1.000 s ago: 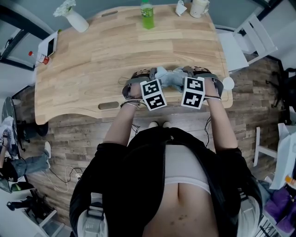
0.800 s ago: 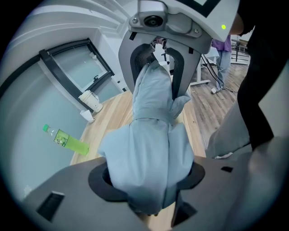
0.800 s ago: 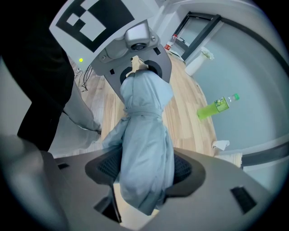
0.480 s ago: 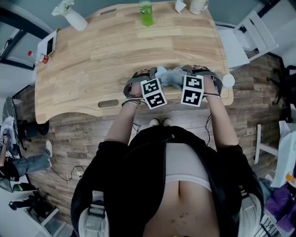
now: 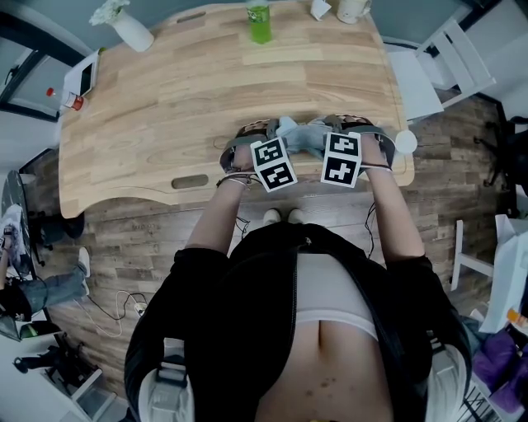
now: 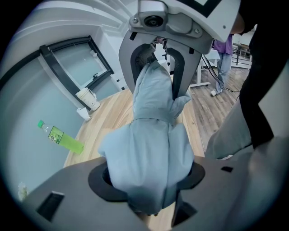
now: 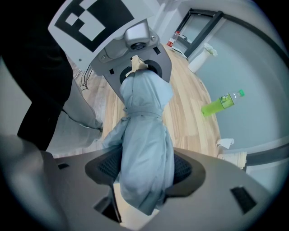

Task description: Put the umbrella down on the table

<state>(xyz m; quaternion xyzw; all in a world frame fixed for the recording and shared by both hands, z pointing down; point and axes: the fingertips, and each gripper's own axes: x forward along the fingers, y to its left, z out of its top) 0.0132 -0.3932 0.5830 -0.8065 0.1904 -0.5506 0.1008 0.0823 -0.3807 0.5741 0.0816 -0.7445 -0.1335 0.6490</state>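
Note:
A folded light-blue umbrella (image 5: 302,137) lies crosswise between my two grippers, over the wooden table (image 5: 198,107) near its front edge. My left gripper (image 5: 262,137) is shut on one end and my right gripper (image 5: 348,130) is shut on the other. In the left gripper view the fabric of the umbrella (image 6: 151,144) bulges between the jaws of the left gripper (image 6: 149,180), and the right gripper (image 6: 158,58) faces it from beyond. In the right gripper view the umbrella (image 7: 144,144) fills the right gripper (image 7: 145,173), with the left gripper (image 7: 135,67) opposite. Whether the umbrella touches the tabletop I cannot tell.
At the table's far edge stand a green bottle (image 5: 259,18), a white vase (image 5: 132,33) and a white mug (image 5: 355,10). A white device (image 5: 87,78) lies at the left edge. A white chair (image 5: 437,66) stands to the right of the table.

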